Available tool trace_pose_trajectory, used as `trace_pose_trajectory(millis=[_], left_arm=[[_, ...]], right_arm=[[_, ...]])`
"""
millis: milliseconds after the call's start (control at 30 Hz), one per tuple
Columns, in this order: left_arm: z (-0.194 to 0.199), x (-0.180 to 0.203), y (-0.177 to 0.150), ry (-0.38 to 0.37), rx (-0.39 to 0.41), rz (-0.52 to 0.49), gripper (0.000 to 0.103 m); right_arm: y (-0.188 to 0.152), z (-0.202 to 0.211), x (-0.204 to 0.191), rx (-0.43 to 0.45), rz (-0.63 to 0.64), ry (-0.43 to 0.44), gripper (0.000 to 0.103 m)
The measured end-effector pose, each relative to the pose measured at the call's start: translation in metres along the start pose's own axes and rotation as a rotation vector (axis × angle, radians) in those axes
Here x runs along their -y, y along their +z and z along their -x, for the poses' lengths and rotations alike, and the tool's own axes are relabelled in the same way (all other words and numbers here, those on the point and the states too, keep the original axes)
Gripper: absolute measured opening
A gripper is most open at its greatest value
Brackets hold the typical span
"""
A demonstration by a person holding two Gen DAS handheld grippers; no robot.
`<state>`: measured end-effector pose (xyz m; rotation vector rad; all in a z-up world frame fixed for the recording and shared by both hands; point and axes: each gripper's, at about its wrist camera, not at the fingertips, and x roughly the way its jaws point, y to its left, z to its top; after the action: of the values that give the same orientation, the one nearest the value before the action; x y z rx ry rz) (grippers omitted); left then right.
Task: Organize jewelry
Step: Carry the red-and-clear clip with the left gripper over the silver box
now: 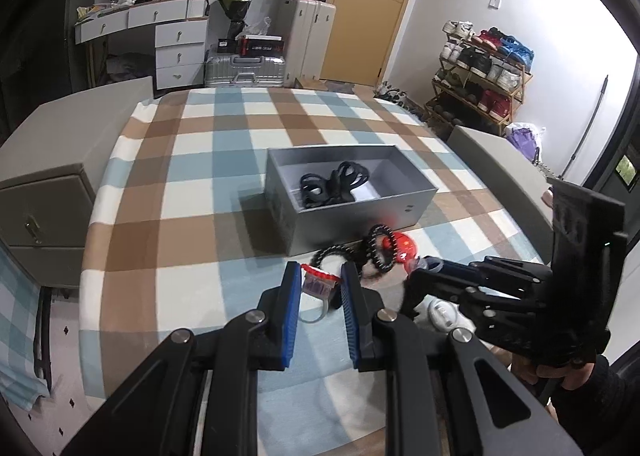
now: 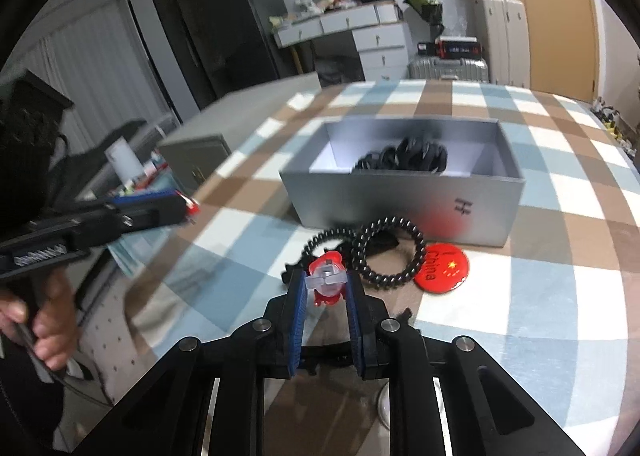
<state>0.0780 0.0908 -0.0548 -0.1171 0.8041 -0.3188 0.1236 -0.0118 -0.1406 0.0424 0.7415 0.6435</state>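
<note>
A grey open box point(image 1: 360, 212) point(image 2: 400, 196) stands on the checked cloth and holds black hair ties point(image 1: 336, 184) point(image 2: 404, 156). In front of it lie black coiled hair ties point(image 1: 376, 248) point(image 2: 388, 252) and a red round badge point(image 1: 400, 246) point(image 2: 440, 268). My left gripper point(image 1: 320, 280) is shut on a clear ring with a red top point(image 1: 318, 284), held above the cloth. My right gripper point(image 2: 326, 284) is shut on a clear and red ring point(image 2: 326, 276); it also shows in the left wrist view point(image 1: 424, 268).
A white round object point(image 1: 442, 314) lies under the right gripper. Grey cabinets point(image 1: 52, 184) point(image 1: 504, 172) flank the table. Behind are a white desk point(image 1: 160, 36), suitcases point(image 1: 244, 70) and a shoe rack point(image 1: 480, 80).
</note>
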Motion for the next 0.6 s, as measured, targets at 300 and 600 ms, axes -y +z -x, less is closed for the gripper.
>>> trace_pose_trajectory(millis=[300,600], left_arm=[[-0.017,0.016,0.031,-0.042,0.038,-0.005,0.015],[-0.054,0.023,0.059,-0.096,0.053,0.032,0.015]], right_arm=[[0.029,0.039,0.019,0.139,-0.019,0.056,0.018],[0.072,0.032,0.051,0.189,-0.027,0.061,0.018]])
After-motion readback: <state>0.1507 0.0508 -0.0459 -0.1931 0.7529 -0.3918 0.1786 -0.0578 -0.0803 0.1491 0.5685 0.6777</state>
